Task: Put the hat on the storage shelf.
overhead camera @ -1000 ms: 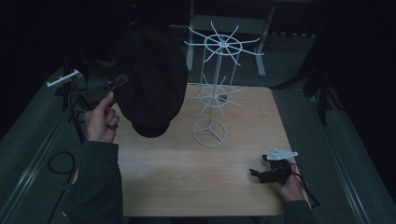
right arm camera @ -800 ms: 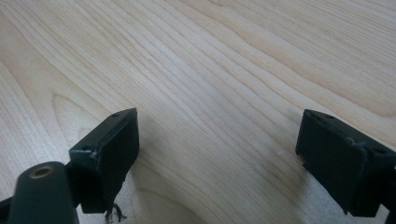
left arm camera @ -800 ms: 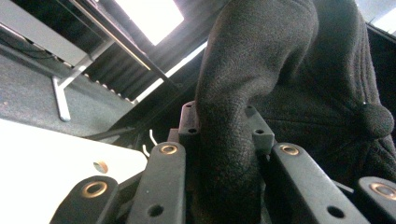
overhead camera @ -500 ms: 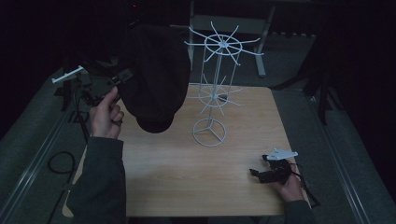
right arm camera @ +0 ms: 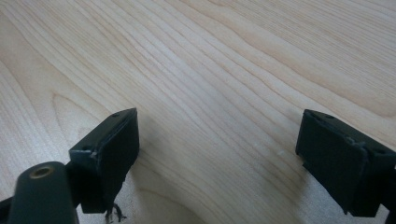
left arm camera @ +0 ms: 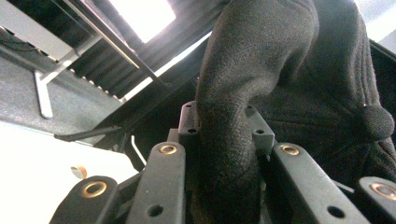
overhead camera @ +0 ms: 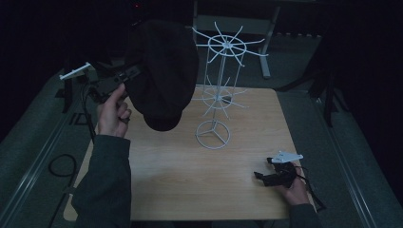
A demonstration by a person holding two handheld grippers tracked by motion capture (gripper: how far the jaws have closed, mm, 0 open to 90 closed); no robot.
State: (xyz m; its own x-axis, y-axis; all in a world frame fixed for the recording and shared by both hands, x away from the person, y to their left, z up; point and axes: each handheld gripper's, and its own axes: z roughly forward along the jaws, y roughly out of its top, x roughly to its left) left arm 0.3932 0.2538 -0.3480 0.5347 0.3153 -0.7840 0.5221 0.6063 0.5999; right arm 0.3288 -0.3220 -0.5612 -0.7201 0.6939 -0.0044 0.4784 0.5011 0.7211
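Currently the left gripper (overhead camera: 124, 76) sits in the upper left of the high view, raised off the table, jaws clamped on a fold of the black hat (overhead camera: 161, 71). The left gripper view confirms it: a ridge of fuzzy dark fabric (left arm camera: 229, 130) pinched between the two black jaws, the rest of the hat ballooning up and right, with a small button-like knob (left arm camera: 376, 122) at right of frame. The hat hangs from that pinch, upper centre-left of the high view, just beside the top ring of the white wire rack (overhead camera: 223, 90), its lower edge above the wooden table (overhead camera: 190, 180). The right gripper (overhead camera: 275, 176) rests low at lower right of the high view, jaws wide apart with nothing between them; its own view shows bare wood grain (right arm camera: 219, 93). Handling guess: the hat is soft, light, floppy, felt-like, so not slippery but it will sag and swing from a single pinch. Best hold looks like a doubled fold at the edge, as now; thin wire prongs could snag the fabric, and the rack looks light enough to tip.
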